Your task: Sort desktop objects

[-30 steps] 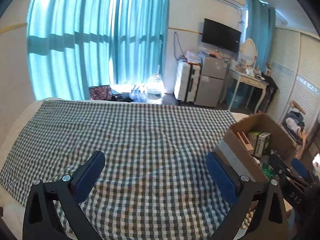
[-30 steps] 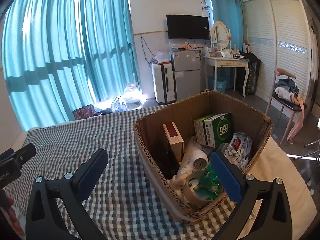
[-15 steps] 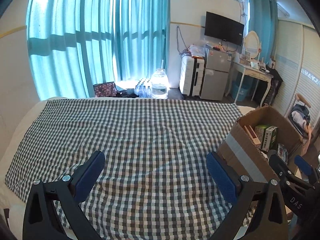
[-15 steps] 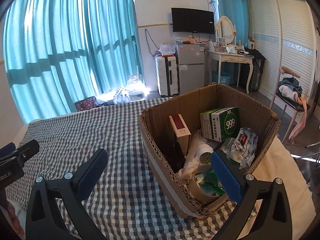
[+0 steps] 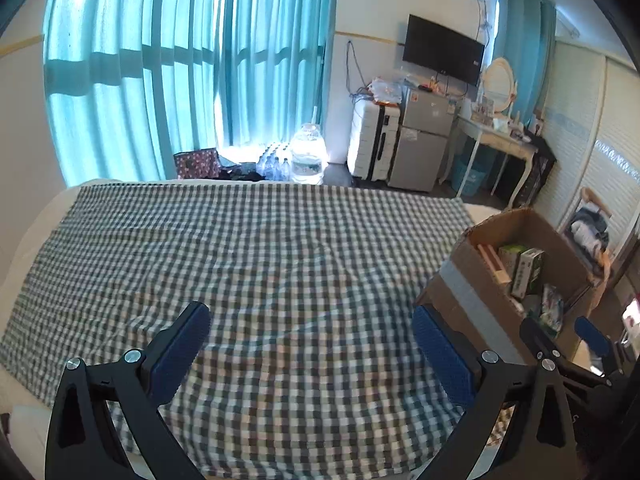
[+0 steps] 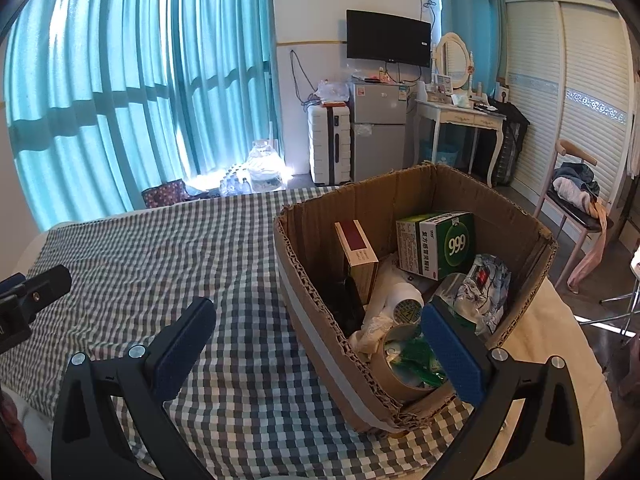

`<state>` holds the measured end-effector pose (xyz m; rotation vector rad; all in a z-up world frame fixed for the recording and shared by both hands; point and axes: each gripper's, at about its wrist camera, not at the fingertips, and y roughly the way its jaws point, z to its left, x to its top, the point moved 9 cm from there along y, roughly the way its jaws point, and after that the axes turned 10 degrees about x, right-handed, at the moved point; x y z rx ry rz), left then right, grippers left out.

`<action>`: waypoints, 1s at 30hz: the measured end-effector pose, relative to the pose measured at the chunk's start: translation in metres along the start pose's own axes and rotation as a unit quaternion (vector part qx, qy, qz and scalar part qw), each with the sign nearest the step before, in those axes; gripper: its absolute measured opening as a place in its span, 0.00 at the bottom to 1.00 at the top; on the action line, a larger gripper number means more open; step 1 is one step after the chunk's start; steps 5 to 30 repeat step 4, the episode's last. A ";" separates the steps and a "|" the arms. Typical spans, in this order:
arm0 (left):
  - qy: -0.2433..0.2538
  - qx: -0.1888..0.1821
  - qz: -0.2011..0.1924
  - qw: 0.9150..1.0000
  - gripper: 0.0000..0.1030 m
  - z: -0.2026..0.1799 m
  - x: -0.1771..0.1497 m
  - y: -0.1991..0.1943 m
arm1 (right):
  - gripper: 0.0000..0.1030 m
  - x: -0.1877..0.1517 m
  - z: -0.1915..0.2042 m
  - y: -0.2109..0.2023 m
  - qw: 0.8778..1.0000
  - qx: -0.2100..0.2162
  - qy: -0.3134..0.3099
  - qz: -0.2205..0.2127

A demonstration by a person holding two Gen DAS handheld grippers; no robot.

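Both the left gripper (image 5: 308, 344) and right gripper (image 6: 316, 340) hang spread and empty. A careless reach could snag the cardboard box (image 6: 320, 328) rim, possibly toppling the 999 medicine box (image 6: 444, 244).

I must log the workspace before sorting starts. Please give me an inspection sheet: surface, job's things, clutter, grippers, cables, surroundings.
Surface: checked cloth over a bed, wrinkled, nothing loose on it.
Job's things: all inside the open cardboard box at the right: green 999 box, red-topped box, tape roll, white bottle, foil packet.
Clutter: nothing seen on the cloth.
Grippers: left gripper open, empty, above the cloth; right gripper open, empty, one finger over the box.
Cables: wires on the wall below the TV; none on the bed.
Surroundings: teal curtains, suitcase, fridge, water bottles, chair.
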<state>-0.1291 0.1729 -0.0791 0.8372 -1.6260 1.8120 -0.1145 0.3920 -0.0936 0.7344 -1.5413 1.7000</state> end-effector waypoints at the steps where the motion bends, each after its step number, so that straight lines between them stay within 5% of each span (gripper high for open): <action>1: 0.006 0.018 0.002 1.000 1.00 0.002 -0.001 0.000 | 1.00 -0.001 0.000 0.001 1.000 -0.004 0.000 0.006; 3: 0.019 0.040 0.018 0.999 1.00 0.002 -0.004 0.003 | 1.00 -0.004 0.000 0.004 1.000 -0.005 0.002 0.011; 30: 0.021 0.032 0.022 0.999 1.00 0.001 -0.005 0.003 | 1.00 -0.005 0.000 0.004 1.000 -0.004 0.004 0.012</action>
